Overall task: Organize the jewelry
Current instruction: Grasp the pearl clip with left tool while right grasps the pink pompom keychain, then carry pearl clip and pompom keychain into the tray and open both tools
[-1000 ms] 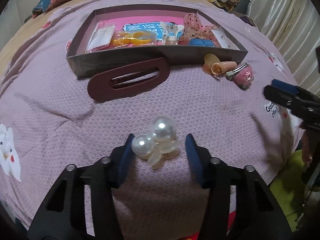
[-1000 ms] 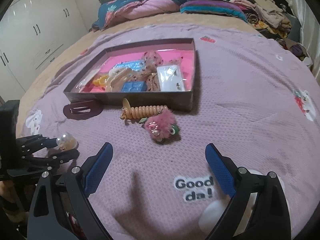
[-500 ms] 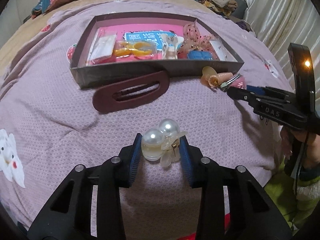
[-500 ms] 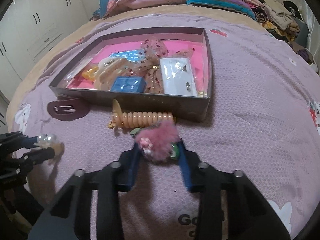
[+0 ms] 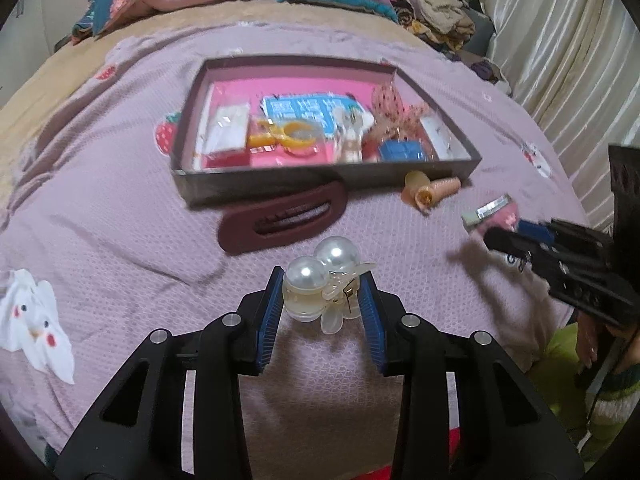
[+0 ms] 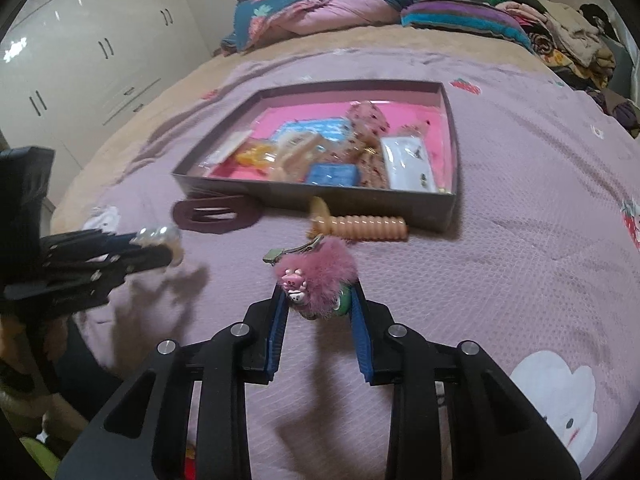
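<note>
My left gripper [image 5: 320, 300] is shut on a pearl hair claw [image 5: 320, 280] and holds it above the purple bedspread; the claw also shows in the right wrist view [image 6: 158, 236]. My right gripper [image 6: 318, 304] is shut on a fluffy pink hair clip [image 6: 316, 276], lifted off the bed; the clip also shows in the left wrist view [image 5: 496, 214]. The dark box [image 5: 320, 182] with a pink lining holds several hair accessories and lies ahead of both grippers [image 6: 450, 140].
A dark red oval hair clip [image 5: 280, 220] lies in front of the box's near wall. A peach spiral hair tie [image 6: 360, 228] lies beside it. Piled bedding [image 6: 320, 4] sits at the far end; curtains [image 5: 580, 60] are to the right.
Both grippers closed on their items and lifted them: the left took the pearl claw, the right took the fluffy pink clip off the bedspread. Both views rose.
</note>
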`<state>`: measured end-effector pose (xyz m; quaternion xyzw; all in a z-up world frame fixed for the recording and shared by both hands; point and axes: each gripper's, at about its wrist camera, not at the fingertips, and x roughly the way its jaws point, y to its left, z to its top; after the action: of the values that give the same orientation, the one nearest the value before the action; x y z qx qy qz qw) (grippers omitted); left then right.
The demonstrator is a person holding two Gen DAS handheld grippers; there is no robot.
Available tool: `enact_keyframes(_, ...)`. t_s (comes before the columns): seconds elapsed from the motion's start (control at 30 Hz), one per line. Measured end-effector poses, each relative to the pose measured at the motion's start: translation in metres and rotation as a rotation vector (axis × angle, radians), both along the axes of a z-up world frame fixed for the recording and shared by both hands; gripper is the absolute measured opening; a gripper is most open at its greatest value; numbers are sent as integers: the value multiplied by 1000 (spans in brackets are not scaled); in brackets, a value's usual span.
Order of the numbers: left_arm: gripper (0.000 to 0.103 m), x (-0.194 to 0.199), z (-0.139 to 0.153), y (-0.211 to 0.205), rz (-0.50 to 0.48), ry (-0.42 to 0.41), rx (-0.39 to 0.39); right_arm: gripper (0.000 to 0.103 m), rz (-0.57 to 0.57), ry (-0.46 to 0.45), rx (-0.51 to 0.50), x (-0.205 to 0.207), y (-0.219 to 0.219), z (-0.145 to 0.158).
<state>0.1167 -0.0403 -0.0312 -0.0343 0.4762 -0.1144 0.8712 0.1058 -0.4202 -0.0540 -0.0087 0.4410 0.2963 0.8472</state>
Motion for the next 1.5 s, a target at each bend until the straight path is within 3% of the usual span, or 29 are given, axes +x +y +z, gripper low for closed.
enact_keyframes(0.4,29,10,37,27,60,-82,-21,28,31,-68,44,-16,9,37)
enact_keyframes(0.87,29,31,65,43,88,-146,-35,28,9,-157,62,-4,11,74)
enact_keyframes(1.23,29,69,70,35,78,-158,-29,28,-52,-225,68,37,4,95)
enact_keyframes(1.5,29,101,51,17,60,-117,-9,28,-128,-186,10,91,0,72)
